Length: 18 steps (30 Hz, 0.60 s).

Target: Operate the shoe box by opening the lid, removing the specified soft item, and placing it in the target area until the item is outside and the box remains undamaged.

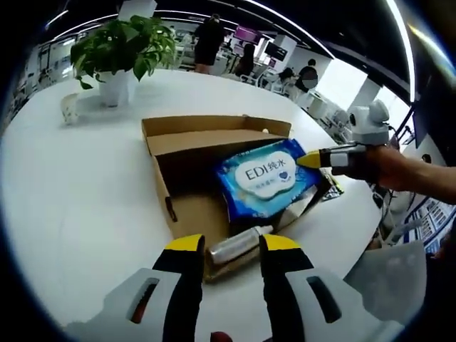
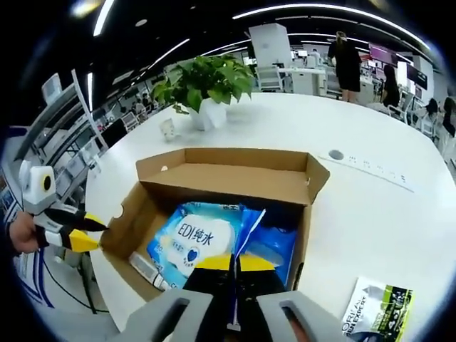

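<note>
Right gripper (image 2: 235, 262) jaws pinched on blue wipes pack (image 2: 206, 242) edge — inside open shoe box (image 2: 235, 174).

A potted plant (image 1: 121, 53) stands upper left on the white table (image 1: 64, 206). A small white cup (image 1: 69, 108) sits beside it. A green-black leaflet (image 2: 376, 306) lies lower right.

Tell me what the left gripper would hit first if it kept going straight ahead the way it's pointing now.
Probably the small silver tube lying at the near wall of the open cardboard box, right ahead of the left gripper. Beyond it lies the blue wipes pack. Depth is uncertain.
</note>
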Available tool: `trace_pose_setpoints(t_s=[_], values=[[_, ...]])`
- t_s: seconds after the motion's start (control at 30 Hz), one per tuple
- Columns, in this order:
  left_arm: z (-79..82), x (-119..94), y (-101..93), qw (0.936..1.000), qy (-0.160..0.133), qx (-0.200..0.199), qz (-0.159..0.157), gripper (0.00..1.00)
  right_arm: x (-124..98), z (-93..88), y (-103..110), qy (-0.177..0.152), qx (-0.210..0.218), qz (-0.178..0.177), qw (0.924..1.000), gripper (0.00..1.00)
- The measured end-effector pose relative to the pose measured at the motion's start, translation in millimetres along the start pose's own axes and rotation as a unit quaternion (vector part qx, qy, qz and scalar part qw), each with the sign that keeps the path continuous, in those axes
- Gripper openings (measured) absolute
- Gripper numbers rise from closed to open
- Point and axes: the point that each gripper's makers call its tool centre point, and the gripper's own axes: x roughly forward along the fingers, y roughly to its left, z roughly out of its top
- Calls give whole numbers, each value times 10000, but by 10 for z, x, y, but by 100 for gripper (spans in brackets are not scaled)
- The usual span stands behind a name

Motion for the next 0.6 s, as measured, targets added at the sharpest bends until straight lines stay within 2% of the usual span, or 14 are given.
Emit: trace_pose_setpoints(t_s=[0.33,0.6], values=[[127,344,-77,9999,144,23,-53,30,68,-27,-88,69,92,-8,9999,0],[166,628,-123,9993,342,-70,-113,30,99,-43,-118,71,160,30,9998,0]])
